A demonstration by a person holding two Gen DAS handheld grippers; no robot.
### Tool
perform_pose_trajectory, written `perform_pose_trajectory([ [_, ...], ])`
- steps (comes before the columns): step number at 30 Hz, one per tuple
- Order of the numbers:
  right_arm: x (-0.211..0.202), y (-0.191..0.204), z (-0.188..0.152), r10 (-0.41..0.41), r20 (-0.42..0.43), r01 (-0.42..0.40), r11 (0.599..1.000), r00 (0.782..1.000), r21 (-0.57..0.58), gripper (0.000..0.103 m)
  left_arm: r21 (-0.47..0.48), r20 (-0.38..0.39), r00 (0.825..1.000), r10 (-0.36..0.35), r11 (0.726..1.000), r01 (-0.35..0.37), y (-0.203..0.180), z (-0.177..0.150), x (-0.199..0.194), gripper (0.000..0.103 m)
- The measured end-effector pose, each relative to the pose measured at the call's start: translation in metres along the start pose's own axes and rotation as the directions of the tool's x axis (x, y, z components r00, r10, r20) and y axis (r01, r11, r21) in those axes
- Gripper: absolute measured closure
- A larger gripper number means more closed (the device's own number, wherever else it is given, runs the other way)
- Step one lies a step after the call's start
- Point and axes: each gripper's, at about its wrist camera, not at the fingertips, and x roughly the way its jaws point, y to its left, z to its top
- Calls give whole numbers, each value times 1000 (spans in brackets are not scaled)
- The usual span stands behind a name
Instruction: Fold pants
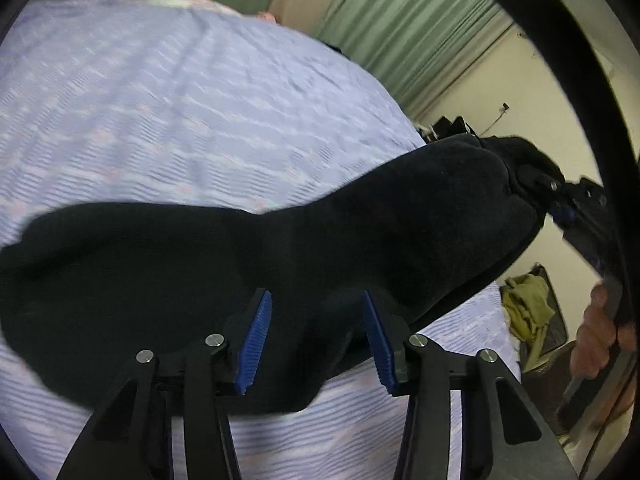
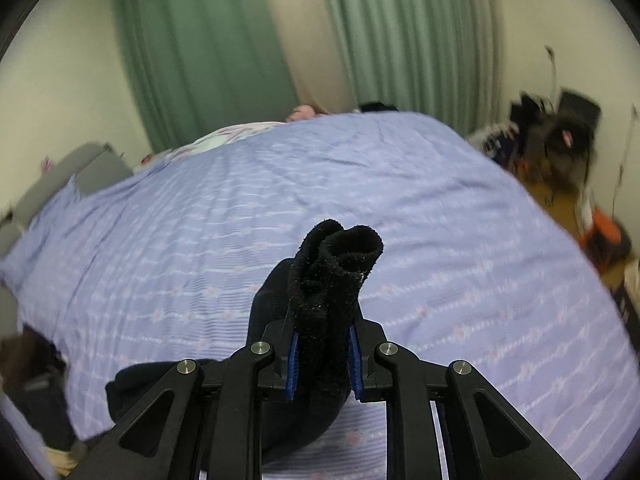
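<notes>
Black fleece pants (image 1: 248,280) stretch across the lavender striped bedspread (image 1: 160,120), one end raised off it.

Left gripper (image 1: 316,340): blue-padded fingers (image 1: 256,344) spread wide, poised just above the dark cloth. Cannot tell whether the pads touch it; nothing pinched between them.

Right gripper (image 2: 322,354): fingers (image 2: 293,364) pressed in on a bunched end of the pants (image 2: 328,296), the fabric standing up between the pads and curling over at the top. In the left wrist view that same gripper (image 1: 560,196) shows at the raised end of the garment, with a hand (image 1: 596,336) on its handle below.

Edges: the near hem of the pants lies toward the bedspread's near edge; the raised end reaches past its right edge.

Room: most of the bedspread (image 2: 280,200) beyond the pants is open and flat. Green curtains (image 2: 200,60) hang behind its far edge. Clutter of dark gear (image 2: 560,136) sits off its right side; an olive cloth (image 1: 524,304) lies low beside it.
</notes>
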Motion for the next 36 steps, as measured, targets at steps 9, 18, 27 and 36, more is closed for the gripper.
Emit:
perform_pose_trajectory([
  [9, 24, -43, -16, 48, -50, -42, 994, 998, 103, 83, -56, -132, 991, 16, 998, -23, -21, -35, 70, 60],
  [18, 20, 21, -22, 112, -55, -116, 991, 992, -68, 83, 62, -63, 990, 127, 990, -123, -40, -60, 75, 59],
  [27, -12, 121, -25, 166, 17, -153, 938, 986, -310, 83, -128, 110, 969, 220, 970, -206, 21, -59, -70, 35],
  [36, 16, 269, -106, 203, -65, -204, 803, 977, -560, 83, -282, 100, 897, 431, 877, -390, 134, -87, -161, 35],
])
